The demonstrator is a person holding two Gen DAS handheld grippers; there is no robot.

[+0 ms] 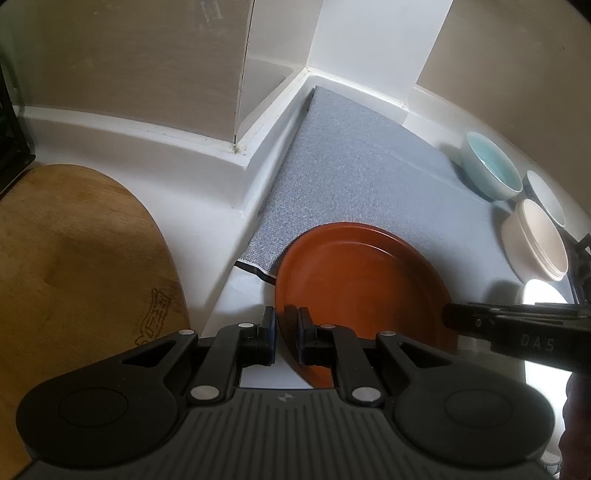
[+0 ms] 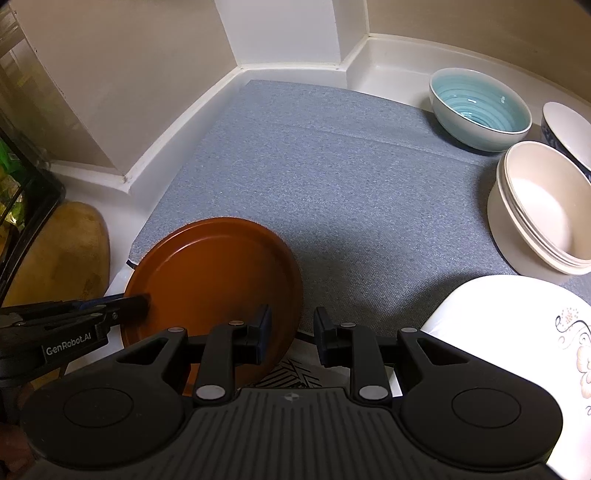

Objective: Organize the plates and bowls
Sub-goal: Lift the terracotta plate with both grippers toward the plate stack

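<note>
A brown plate (image 1: 362,284) lies on the near left corner of a grey-blue mat (image 1: 347,173); it also shows in the right wrist view (image 2: 218,273). My left gripper (image 1: 287,338) is shut on the plate's near left rim, one finger each side of the edge. My right gripper (image 2: 291,334) is open and empty, its left finger (image 2: 258,332) over the plate's right rim. A teal bowl (image 2: 480,107), a stack of cream bowls (image 2: 543,214) and a blue-patterned bowl (image 2: 569,129) stand at the mat's right. A white floral plate (image 2: 517,332) lies near right.
A wooden cutting board (image 1: 74,266) lies left of the mat on the white counter (image 1: 207,199). Beige walls and a white corner post (image 2: 280,33) close the back. A black rack (image 2: 22,206) stands far left.
</note>
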